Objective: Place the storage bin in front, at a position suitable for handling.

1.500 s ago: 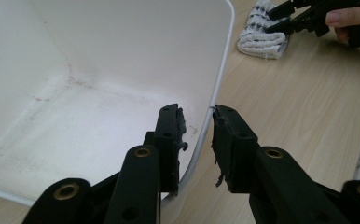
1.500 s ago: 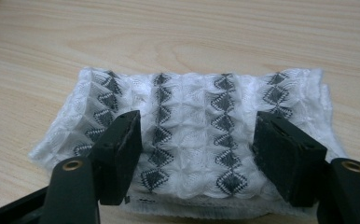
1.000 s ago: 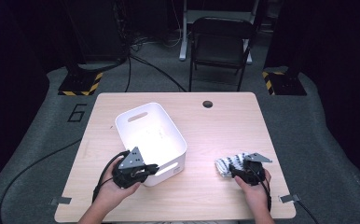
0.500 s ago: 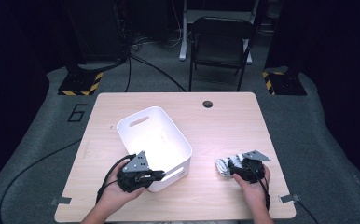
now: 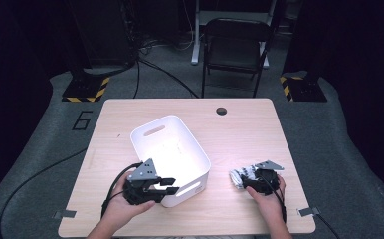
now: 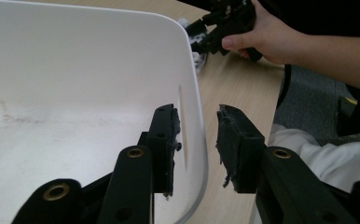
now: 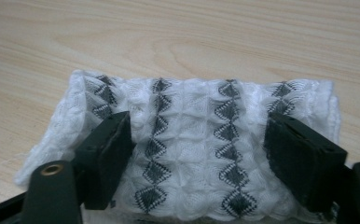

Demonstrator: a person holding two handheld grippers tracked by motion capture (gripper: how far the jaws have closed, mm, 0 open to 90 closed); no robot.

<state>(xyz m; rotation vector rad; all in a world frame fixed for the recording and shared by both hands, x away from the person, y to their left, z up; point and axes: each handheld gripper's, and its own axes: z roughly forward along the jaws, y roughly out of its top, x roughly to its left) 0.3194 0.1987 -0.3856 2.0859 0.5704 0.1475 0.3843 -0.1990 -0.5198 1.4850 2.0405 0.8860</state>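
Cloth (image 7: 192, 154), folded and diamond-patterned, lies near the tabletop's (image 5: 240, 134) right front corner, long axis across the right gripper's (image 5: 253, 180) wide fingers. Left gripper's (image 5: 166, 188) fingers, just opening, straddle the bin's (image 5: 152, 130) near wall.

Left gripper (image 5: 166, 187) at seven o'clock, jaws just opened, parted. Right gripper (image 5: 243, 180) at five o'clock, jaws wide, hand (image 5: 268, 198) behind.

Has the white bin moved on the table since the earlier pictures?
Yes. The white bin has slid toward the person's edge of the table, away from the round hole, and turned slightly.
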